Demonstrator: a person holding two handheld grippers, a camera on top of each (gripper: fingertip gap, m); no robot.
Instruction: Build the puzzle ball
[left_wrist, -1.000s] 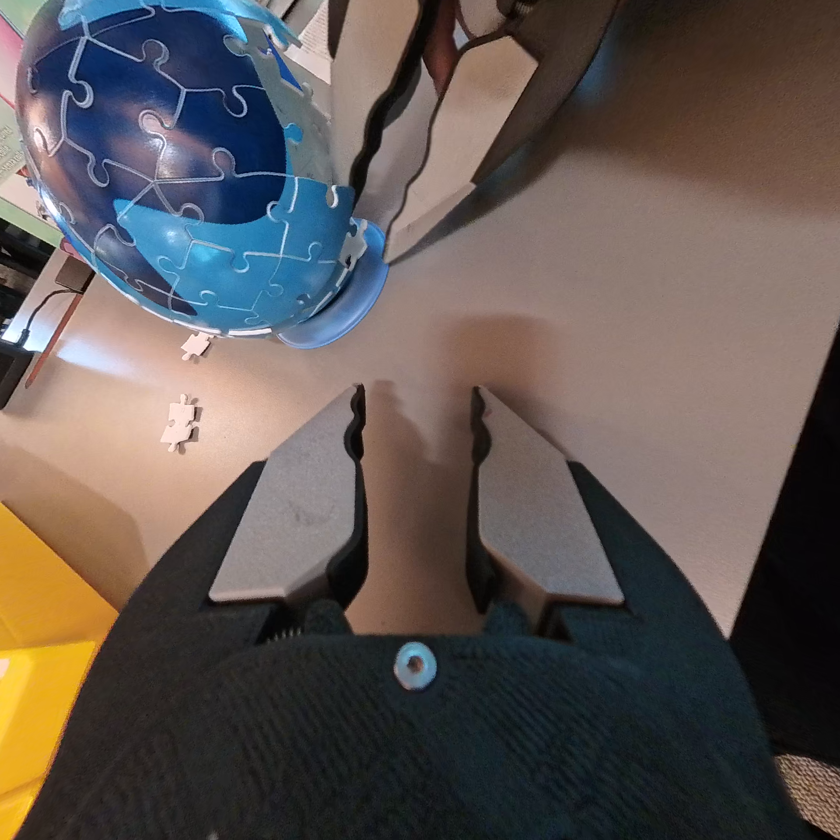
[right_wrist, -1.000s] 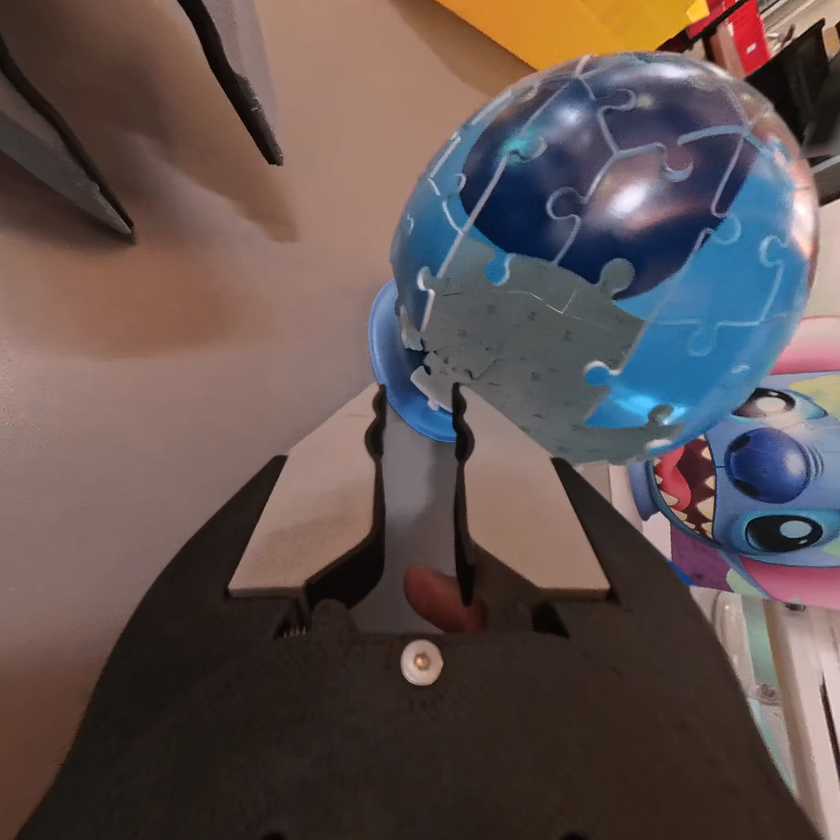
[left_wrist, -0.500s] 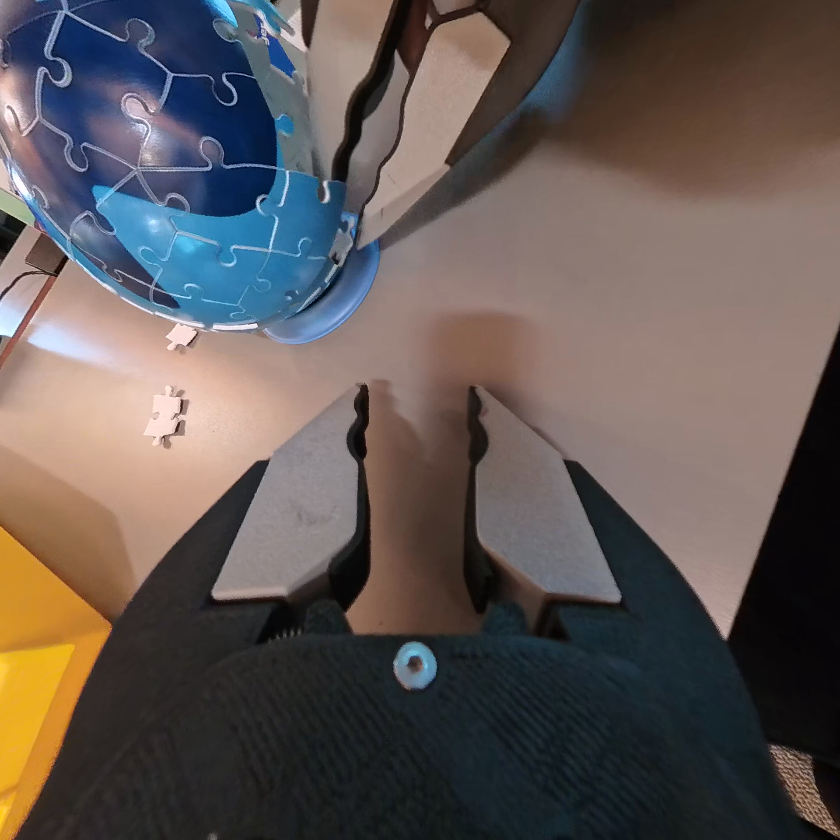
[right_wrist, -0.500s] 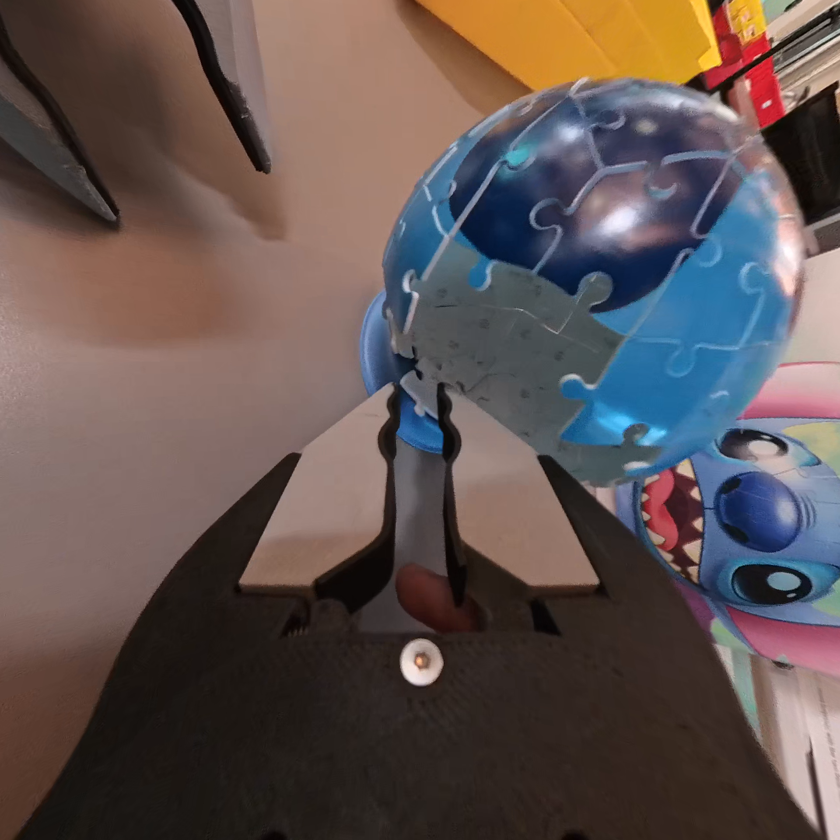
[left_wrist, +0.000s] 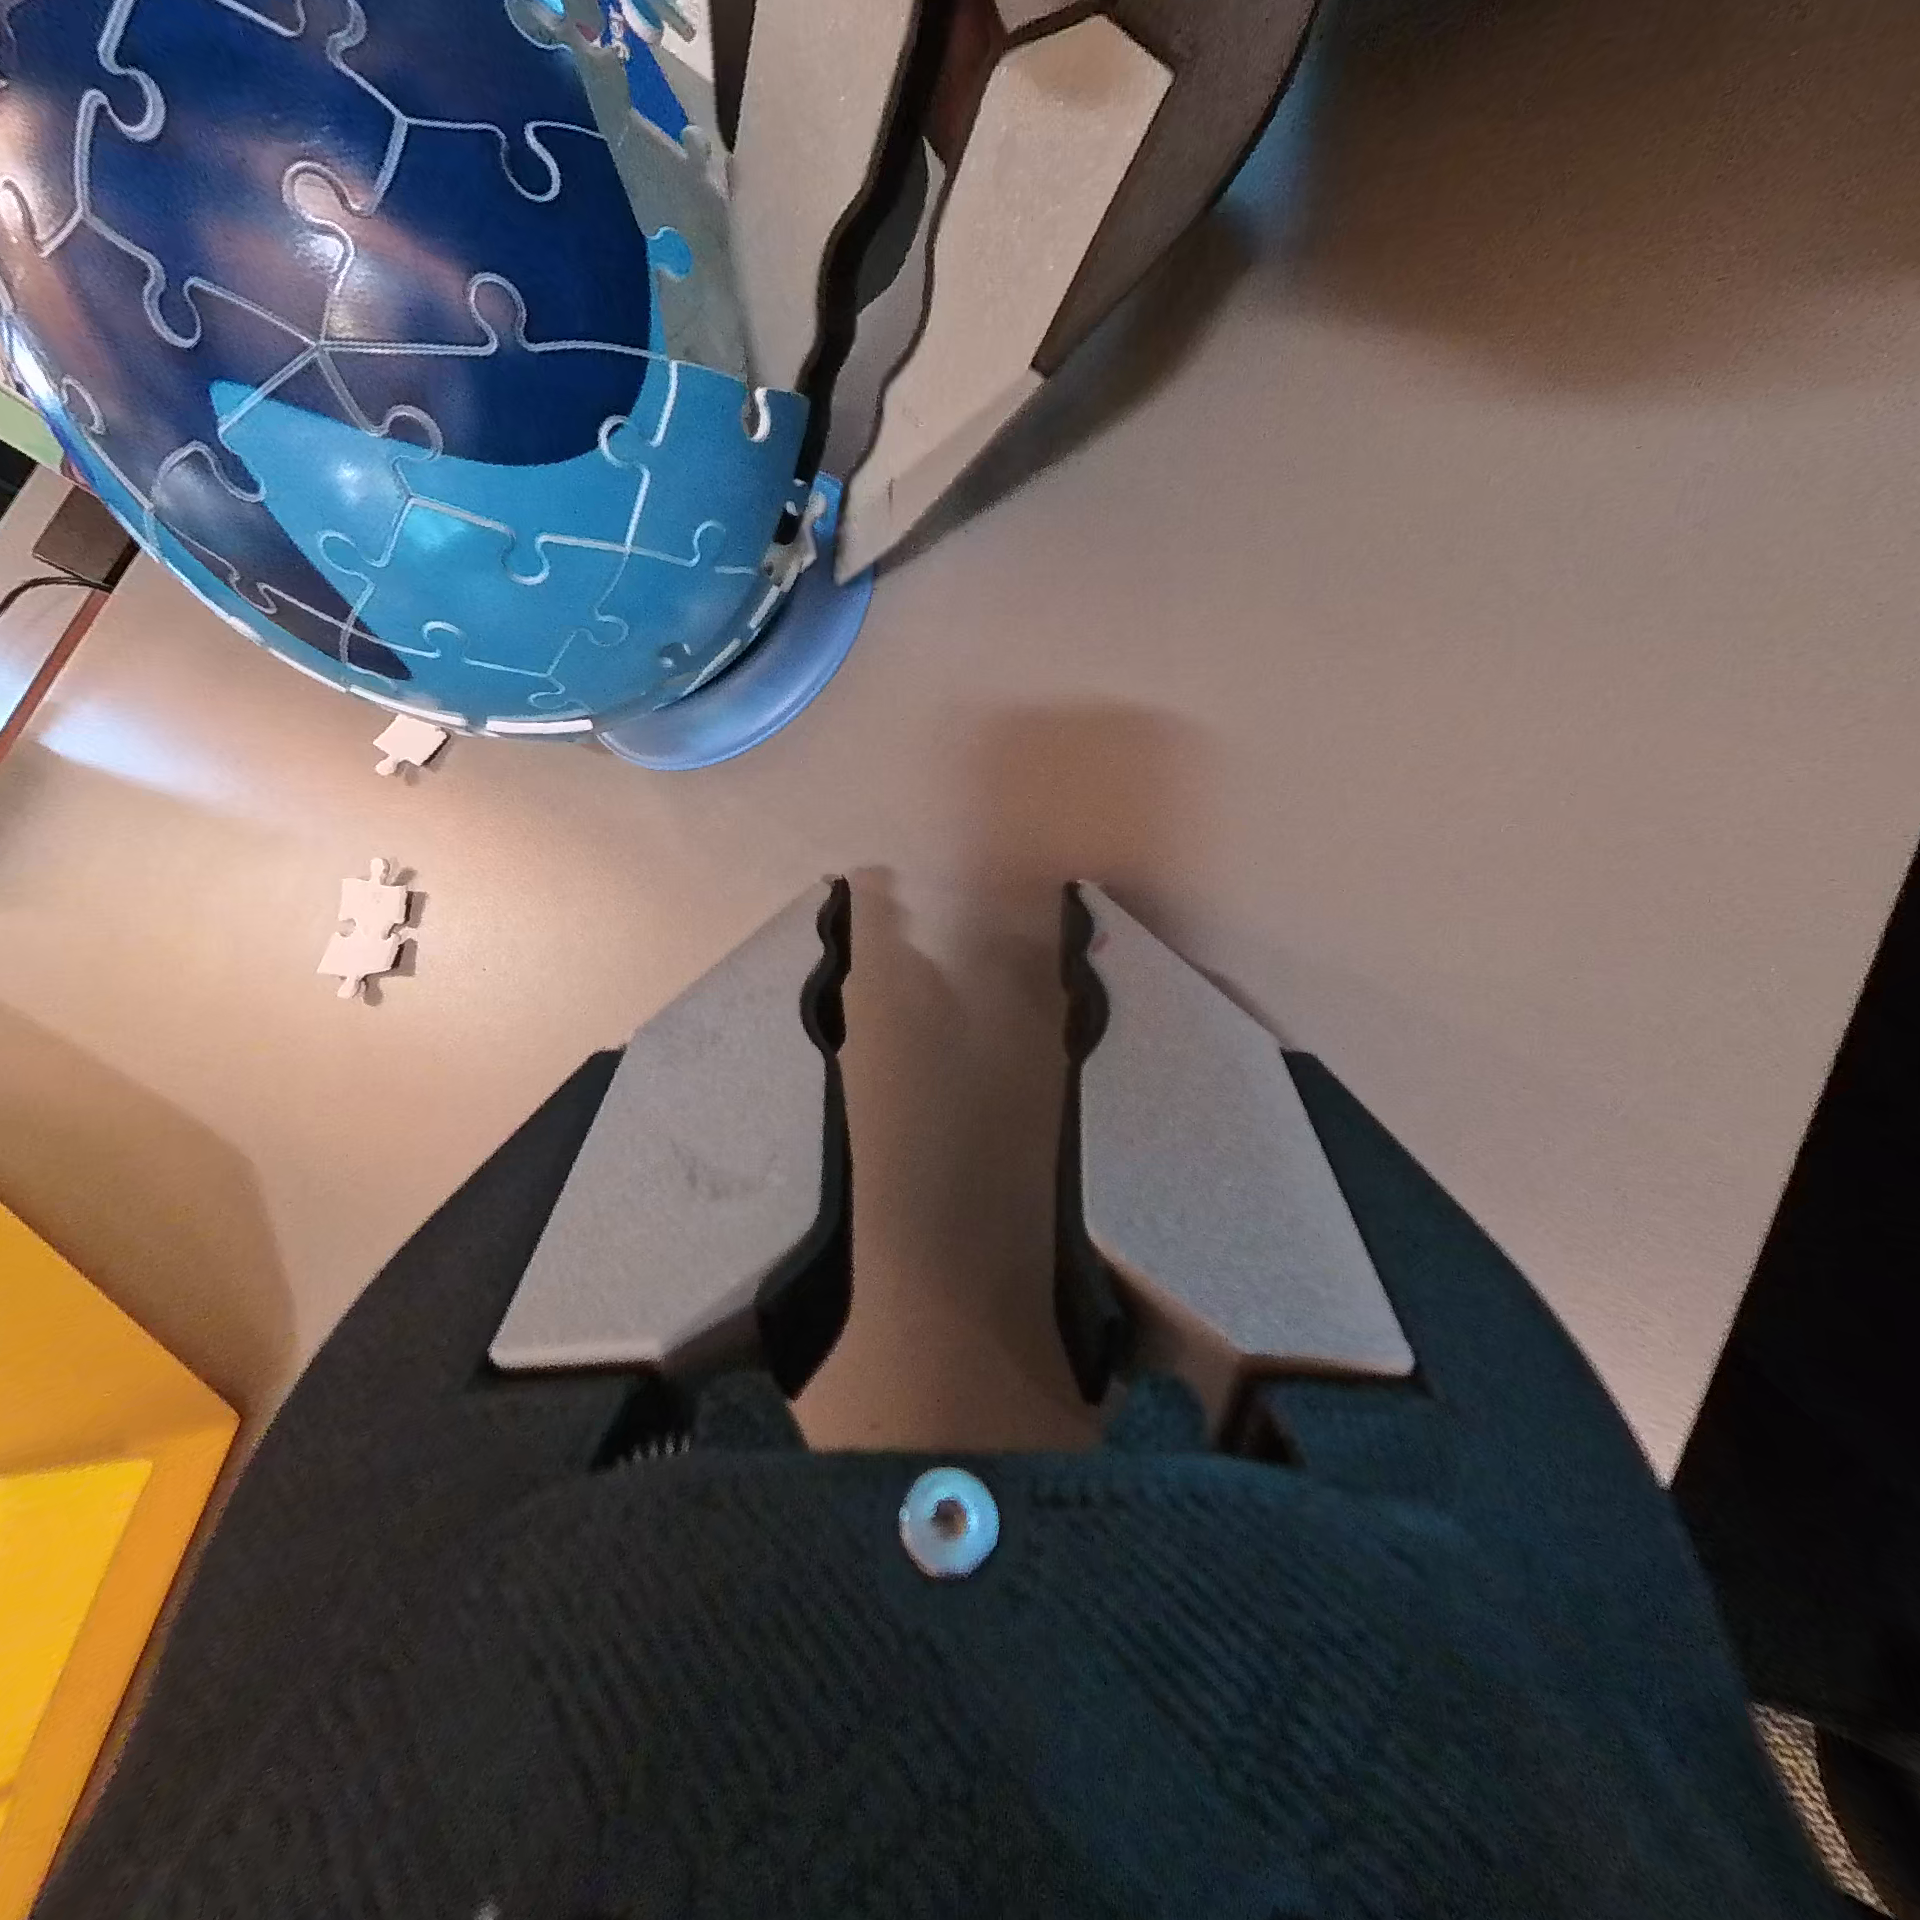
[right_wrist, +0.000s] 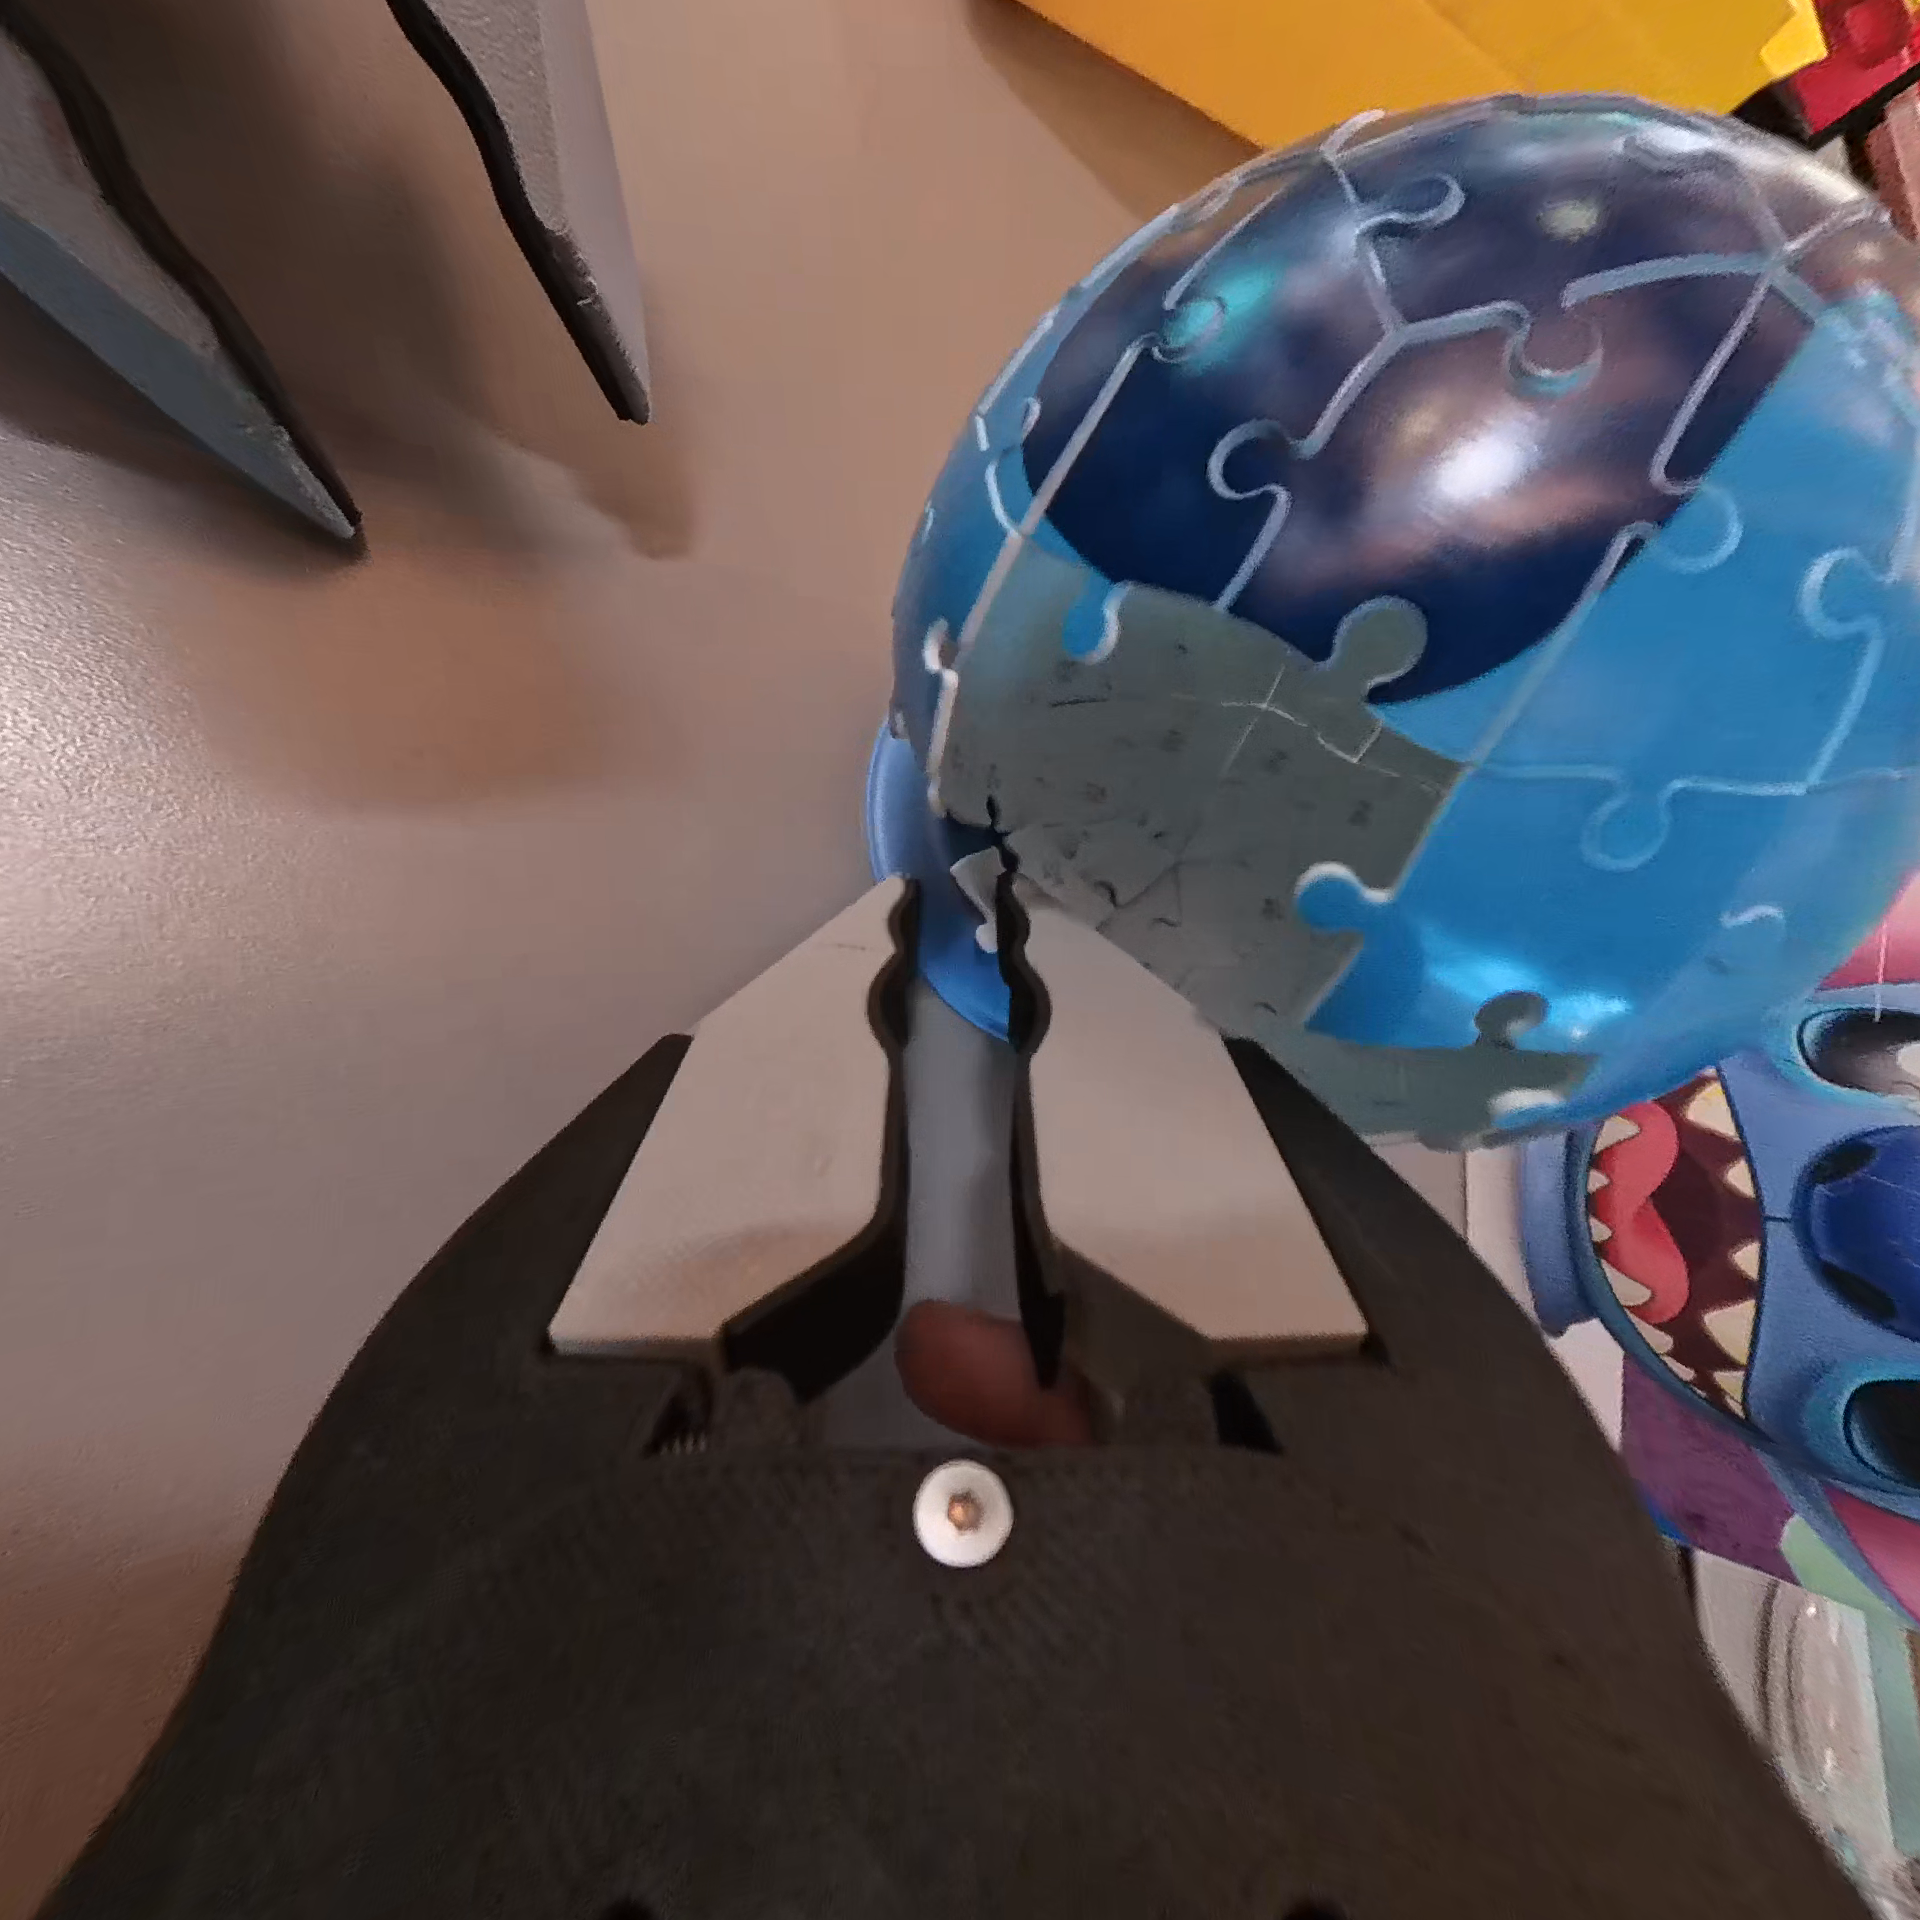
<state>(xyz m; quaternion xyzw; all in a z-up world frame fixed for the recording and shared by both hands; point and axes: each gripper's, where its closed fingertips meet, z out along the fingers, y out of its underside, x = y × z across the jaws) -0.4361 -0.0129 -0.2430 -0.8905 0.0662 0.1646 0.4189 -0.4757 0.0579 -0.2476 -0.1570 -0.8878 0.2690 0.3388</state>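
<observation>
**A beige tabletop under soft light**

The tabletop (left_wrist: 1403, 675) is smooth, matte and beige, with a pale glare patch near its left edge in the left wrist view. Soft shadows fall across it. A yellow box (left_wrist: 73, 1455) sits at the lower left there, and shows again along the top in the right wrist view. Beyond the tabletop's right edge lies a dark area (left_wrist: 1829, 1351), with a scrap of grey woven floor (left_wrist: 1839, 1808) at the bottom corner. A colourful cartoon picture (right_wrist: 1766, 1299) lies at the right in the right wrist view. Red items (right_wrist: 1860, 62) sit in the far corner, blurred.
</observation>
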